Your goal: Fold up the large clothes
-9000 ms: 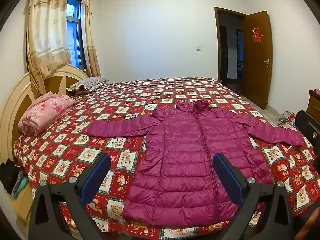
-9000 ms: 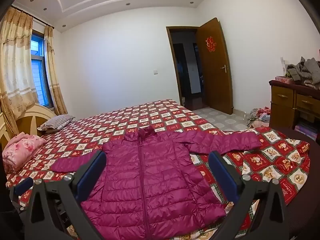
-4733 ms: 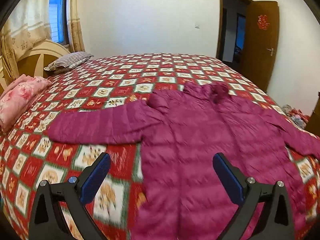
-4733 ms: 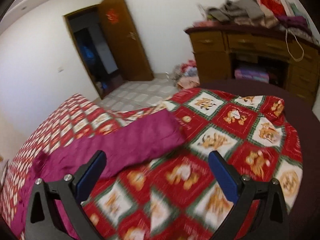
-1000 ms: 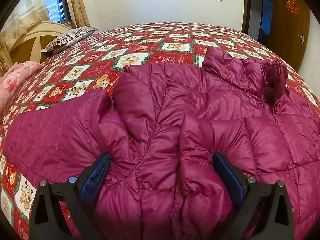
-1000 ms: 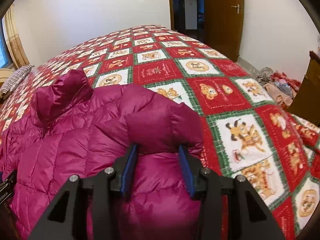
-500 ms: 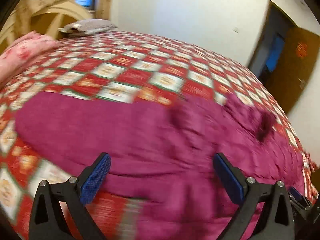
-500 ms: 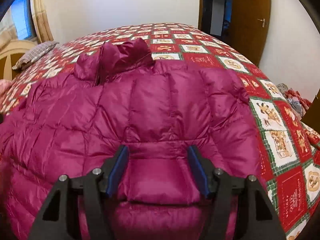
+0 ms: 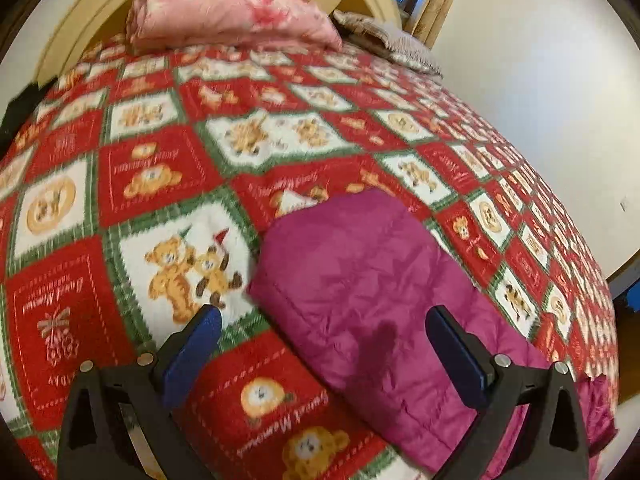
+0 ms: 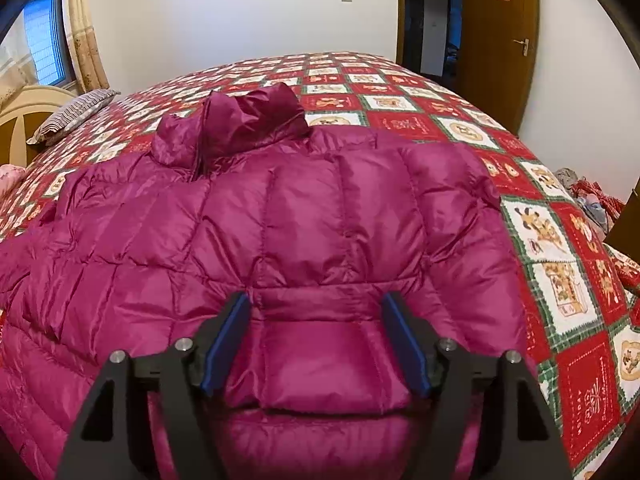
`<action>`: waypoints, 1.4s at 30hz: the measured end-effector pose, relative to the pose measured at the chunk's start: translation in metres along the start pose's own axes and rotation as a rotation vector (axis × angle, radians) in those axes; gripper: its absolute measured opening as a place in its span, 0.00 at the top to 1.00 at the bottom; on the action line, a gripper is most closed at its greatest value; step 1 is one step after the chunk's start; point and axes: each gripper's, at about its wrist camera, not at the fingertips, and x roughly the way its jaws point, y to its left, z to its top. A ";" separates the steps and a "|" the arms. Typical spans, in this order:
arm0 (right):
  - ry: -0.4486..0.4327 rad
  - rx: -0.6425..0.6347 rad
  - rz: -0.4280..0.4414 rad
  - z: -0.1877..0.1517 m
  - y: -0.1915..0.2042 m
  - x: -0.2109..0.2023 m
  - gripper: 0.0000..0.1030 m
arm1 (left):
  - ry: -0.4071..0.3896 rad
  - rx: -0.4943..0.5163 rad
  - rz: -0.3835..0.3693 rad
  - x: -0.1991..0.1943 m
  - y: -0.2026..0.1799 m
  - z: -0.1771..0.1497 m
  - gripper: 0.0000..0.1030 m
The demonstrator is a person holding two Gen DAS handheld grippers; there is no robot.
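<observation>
Only the right wrist view shows the body of the magenta puffer jacket point(image 10: 304, 216), spread over the bed's quilt point(image 10: 560, 240) with its right sleeve cuff point(image 10: 320, 352) folded in across the chest. That cuff lies between the right gripper point(image 10: 316, 340)'s blue pads point(image 10: 226, 336); the jaws have just been opening and now stand apart from the fabric on both sides, so nothing is pinched. The crumpled collar point(image 10: 240, 120) points toward the far edge of the bed, so the jacket's long axis runs from the near edge away toward the wall. A striped pillow point(image 10: 72, 114) sits at the left, by the curved wooden headboard point(image 10: 24, 120), and a brown door point(image 10: 500, 40) stands open at the right.

The left wrist view instead shows the jacket's other sleeve point(image 9: 360, 280), stretched out flat with its rounded cuff end pointing toward the headboard side. The left gripper point(image 9: 324, 336) hovers over it with jaws spread wide, holding nothing; one pad is over the sleeve, the other over the quilt. A pink floral bundle of bedding point(image 9: 228, 16) rests against the headboard there.

The jacket's shell is glossy, quilted into puffed rectangular panels. The quilt is a fuzzy checkerboard of red and white squares with teddy bears, edged in green.
</observation>
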 end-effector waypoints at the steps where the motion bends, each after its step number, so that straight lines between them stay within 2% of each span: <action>1: 0.000 0.001 0.000 0.000 0.000 0.000 0.29 | -0.021 0.029 -0.012 0.000 -0.005 -0.002 0.01; 2: 0.000 0.001 0.000 0.000 0.000 0.000 0.29 | -0.026 0.052 -0.031 0.002 -0.009 -0.004 0.05; 3: 0.000 0.001 0.000 0.000 0.000 0.000 0.29 | -0.030 0.065 -0.043 0.003 -0.010 -0.004 0.14; 4: 0.000 0.000 -0.001 0.000 0.000 0.000 0.29 | -0.034 0.072 -0.044 0.003 -0.010 -0.006 0.38; 5: 0.000 0.000 -0.001 0.000 0.000 0.000 0.29 | -0.030 0.078 -0.044 0.005 -0.010 -0.008 0.55; 6: -0.001 -0.001 -0.002 0.000 0.001 0.000 0.29 | -0.026 0.074 -0.049 0.007 -0.009 -0.006 0.60; 8: 0.000 0.000 0.000 0.000 0.000 0.000 0.29 | -0.011 0.063 -0.081 0.010 -0.007 -0.003 0.86; 9: 0.000 0.000 0.001 0.000 0.000 0.000 0.29 | -0.002 0.054 -0.122 0.010 -0.006 -0.002 0.91; 10: -0.001 0.002 0.002 0.000 0.000 0.000 0.28 | 0.012 0.049 -0.150 0.012 -0.006 -0.001 0.93; 12: -0.002 0.004 0.006 0.001 0.000 0.000 0.28 | 0.011 0.059 -0.144 0.009 -0.009 0.001 0.93; 15: -0.005 0.008 0.011 0.000 -0.001 -0.001 0.28 | -0.026 0.079 -0.171 -0.008 -0.020 0.004 0.94; 17: -0.007 0.011 0.014 0.000 -0.001 0.000 0.28 | -0.076 0.122 -0.216 -0.033 -0.038 0.007 0.94; 20: -0.010 0.015 0.020 0.000 -0.002 0.000 0.28 | -0.155 0.221 -0.293 -0.072 -0.072 0.004 0.94; 22: -0.012 0.019 0.026 0.000 -0.003 -0.001 0.28 | -0.209 0.317 -0.376 -0.107 -0.105 -0.007 0.94; 25: -0.014 0.024 0.031 0.000 -0.004 -0.001 0.28 | -0.271 0.463 -0.499 -0.156 -0.152 -0.035 0.94; 29: -0.019 0.037 0.046 0.000 -0.006 -0.001 0.28 | -0.309 0.643 -0.647 -0.201 -0.204 -0.088 0.94; 32: -0.025 0.051 0.062 0.000 -0.010 -0.002 0.28 | -0.294 0.750 -0.717 -0.213 -0.234 -0.129 0.94; 35: -0.031 0.063 0.076 -0.001 -0.012 -0.003 0.28 | -0.240 0.833 -0.751 -0.210 -0.259 -0.169 0.94; 39: -0.038 0.083 0.096 -0.001 -0.015 -0.003 0.28 | -0.202 0.935 -0.749 -0.199 -0.281 -0.218 0.94; 42: -0.040 0.093 0.107 -0.001 -0.017 -0.003 0.28 | -0.125 0.990 -0.739 -0.180 -0.285 -0.248 0.94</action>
